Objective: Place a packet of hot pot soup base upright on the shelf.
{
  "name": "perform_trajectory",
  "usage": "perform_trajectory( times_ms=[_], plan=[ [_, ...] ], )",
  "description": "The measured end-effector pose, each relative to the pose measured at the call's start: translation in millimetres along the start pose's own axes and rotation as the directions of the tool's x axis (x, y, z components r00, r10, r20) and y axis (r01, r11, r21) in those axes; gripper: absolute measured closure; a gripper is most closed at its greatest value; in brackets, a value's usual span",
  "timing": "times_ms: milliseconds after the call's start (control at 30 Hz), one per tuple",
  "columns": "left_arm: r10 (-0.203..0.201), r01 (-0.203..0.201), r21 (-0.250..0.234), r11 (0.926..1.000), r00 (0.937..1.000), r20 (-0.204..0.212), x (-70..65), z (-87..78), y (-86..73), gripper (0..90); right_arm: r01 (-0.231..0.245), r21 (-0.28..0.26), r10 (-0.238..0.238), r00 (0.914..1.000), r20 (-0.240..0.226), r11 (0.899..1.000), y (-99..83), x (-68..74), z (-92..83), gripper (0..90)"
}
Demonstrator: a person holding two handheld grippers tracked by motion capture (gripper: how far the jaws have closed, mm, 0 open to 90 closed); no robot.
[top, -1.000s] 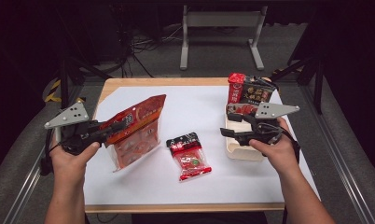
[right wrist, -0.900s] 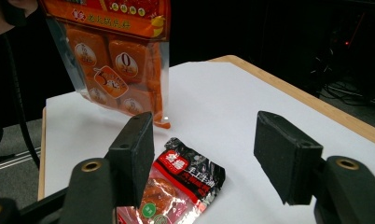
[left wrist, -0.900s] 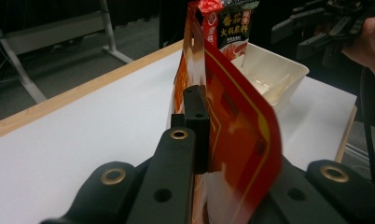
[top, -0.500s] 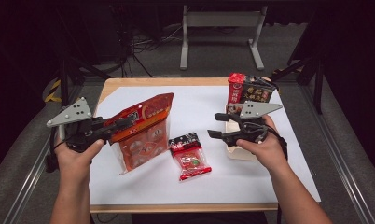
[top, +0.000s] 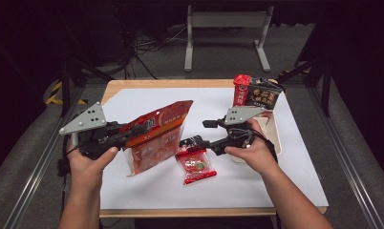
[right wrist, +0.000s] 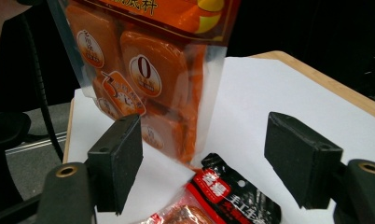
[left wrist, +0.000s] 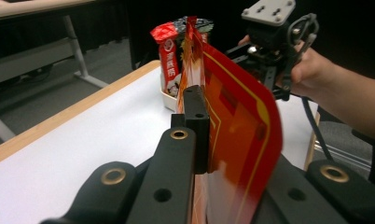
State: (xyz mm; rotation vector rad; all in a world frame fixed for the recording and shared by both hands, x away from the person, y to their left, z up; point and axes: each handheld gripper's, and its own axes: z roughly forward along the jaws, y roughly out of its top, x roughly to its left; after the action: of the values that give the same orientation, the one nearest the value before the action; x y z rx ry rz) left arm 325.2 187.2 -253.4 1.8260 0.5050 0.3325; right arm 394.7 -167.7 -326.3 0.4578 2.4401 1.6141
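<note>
Over the white-covered wooden table [top: 285,186], we grip the large orange, partly clear plastic snack pouch [top: 154,136] by its top edge, our left gripper [top: 133,133] clenched on it so it hangs tilted above the sheet. Our right gripper [top: 204,133], jaws just widened and empty, points at the pouch, above the small red-and-black snack packet [top: 195,162] lying flat below.

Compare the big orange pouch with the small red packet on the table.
The orange pouch is larger and lifted, clamped in the shut left gripper; the small red packet lies flat on the white sheet, ungripped, beside the open right gripper. Both have clear windows.
</note>
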Motion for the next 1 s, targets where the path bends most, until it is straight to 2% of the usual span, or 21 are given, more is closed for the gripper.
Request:
perform_trajectory(
  times_ms=[100,167,300,433,567,633,733,867,1000],
  plan=[
    [0.006,-0.006,-0.008,0.9999,0.9997,0.025,-4.0,3.4,1.6,90.0,0.011,0.010,-0.011,0.9997,-0.020,1.000,-0.4,3.0,9.1,27.8],
    [0.021,-0.021,-0.008,0.9998,0.9994,0.026,-8.1,6.0,2.8,90.0,0.021,0.014,-0.020,0.9993,-0.033,1.000,-0.7,5.5,14.2,27.3],
    [0.048,-0.048,0.002,0.9989,0.9977,0.049,-16.6,13.2,5.2,90.0,0.059,0.012,-0.058,0.9963,-0.063,0.998,-1.2,11.8,20.3,26.4],
    [0.058,-0.058,-0.003,0.9983,0.9958,0.071,-21.5,18.2,6.8,90.0,0.063,0.007,-0.062,0.9935,-0.095,0.998,-2.1,15.8,25.3,25.2],
    [0.077,-0.076,-0.014,0.9970,0.9936,0.082,-24.4,20.9,6.8,90.0,0.081,-0.007,-0.081,0.9880,-0.131,0.997,-2.8,19.7,30.1,24.2],
    [0.084,-0.083,-0.020,0.9964,0.9922,0.091,-25.3,22.0,7.0,90.0,0.118,-0.013,-0.119,0.9816,-0.149,0.993,-2.7,22.9,32.2,22.9],
    [0.086,-0.084,-0.024,0.9961,0.9911,0.101,-26.0,23.0,6.9,90.0,0.127,-0.007,-0.127,0.9805,-0.150,0.992,-3.7,24.4,34.1,23.1],
    [0.083,-0.080,-0.029,0.9964,0.9911,0.104,-26.1,23.4,6.3,90.0,0.116,-0.003,-0.115,0.9798,-0.164,0.993,-4.5,23.5,33.8,30.2],
    [0.086,-0.082,-0.040,0.9958,0.9910,0.103,-24.2,22.3,5.8,90.0,0.115,-0.001,-0.113,0.9731,-0.201,0.993,-4.3,24.5,31.0,43.1]
  ],
)
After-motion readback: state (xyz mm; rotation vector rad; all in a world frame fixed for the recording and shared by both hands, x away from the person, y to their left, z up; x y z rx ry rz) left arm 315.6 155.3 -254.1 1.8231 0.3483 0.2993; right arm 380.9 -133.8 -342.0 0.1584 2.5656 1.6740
